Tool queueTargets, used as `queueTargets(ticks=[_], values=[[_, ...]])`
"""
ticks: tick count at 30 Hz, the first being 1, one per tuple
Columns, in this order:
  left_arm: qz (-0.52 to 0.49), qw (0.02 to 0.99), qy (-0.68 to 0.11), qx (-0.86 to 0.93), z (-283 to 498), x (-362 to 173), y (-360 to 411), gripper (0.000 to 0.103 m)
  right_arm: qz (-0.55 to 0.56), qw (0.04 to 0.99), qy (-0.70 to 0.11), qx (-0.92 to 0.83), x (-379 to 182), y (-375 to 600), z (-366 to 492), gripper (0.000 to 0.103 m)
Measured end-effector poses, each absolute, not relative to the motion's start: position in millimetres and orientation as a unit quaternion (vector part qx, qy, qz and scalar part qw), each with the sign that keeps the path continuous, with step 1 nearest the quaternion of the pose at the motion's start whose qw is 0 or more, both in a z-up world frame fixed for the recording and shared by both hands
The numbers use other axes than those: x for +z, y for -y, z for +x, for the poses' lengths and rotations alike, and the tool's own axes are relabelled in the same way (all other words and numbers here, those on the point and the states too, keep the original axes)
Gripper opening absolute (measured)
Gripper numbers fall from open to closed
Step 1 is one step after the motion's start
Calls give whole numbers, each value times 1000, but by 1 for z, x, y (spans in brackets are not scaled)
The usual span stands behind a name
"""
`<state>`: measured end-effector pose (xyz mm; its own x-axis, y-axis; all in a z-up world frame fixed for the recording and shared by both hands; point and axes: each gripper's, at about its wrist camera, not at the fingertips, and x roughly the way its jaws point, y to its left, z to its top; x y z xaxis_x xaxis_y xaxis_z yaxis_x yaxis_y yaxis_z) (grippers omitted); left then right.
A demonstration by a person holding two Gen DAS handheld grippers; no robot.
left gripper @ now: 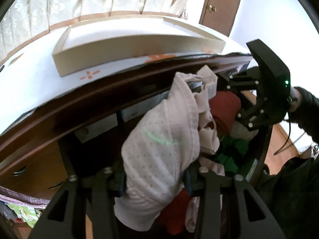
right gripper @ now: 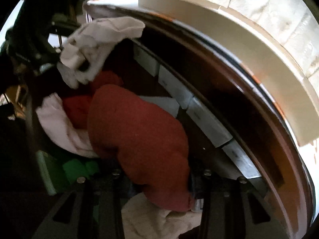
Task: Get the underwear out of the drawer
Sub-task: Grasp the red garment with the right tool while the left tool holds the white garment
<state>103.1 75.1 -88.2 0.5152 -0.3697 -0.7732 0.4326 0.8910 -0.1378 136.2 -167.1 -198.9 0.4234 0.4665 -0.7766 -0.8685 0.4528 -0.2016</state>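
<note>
My left gripper [left gripper: 155,181] is shut on a pale pink dotted pair of underwear [left gripper: 159,139], which is raised above the open dark wooden drawer [left gripper: 264,145]. The same pale garment [right gripper: 95,45] hangs at the upper left of the right wrist view. My right gripper [right gripper: 157,183] reaches down into the drawer, shut on a red garment [right gripper: 135,131] that bulges up between its fingers. In the left wrist view that gripper's black body [left gripper: 267,75] shows at the right, held by a hand in a dark sleeve. More pink cloth [right gripper: 57,123] and red cloth lie underneath.
A cream tray [left gripper: 129,45] stands on the white dresser top above the drawer. White boxes [right gripper: 205,123] line the drawer's back. Green fabric [left gripper: 229,159] lies at the drawer's near side. A curtain and a brown door [left gripper: 219,4] are behind.
</note>
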Motion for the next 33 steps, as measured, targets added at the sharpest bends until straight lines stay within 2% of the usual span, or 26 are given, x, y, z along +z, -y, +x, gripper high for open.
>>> queueTargets(ticks=[18,33], values=[[-12,899,-408,-157,79,-93,-71,42,-133,826,-333,434,-174,181,125,42],[-25,929,-349,-120,68,-85,-73,42,-25,840,-283,462,-174,193,118,42]])
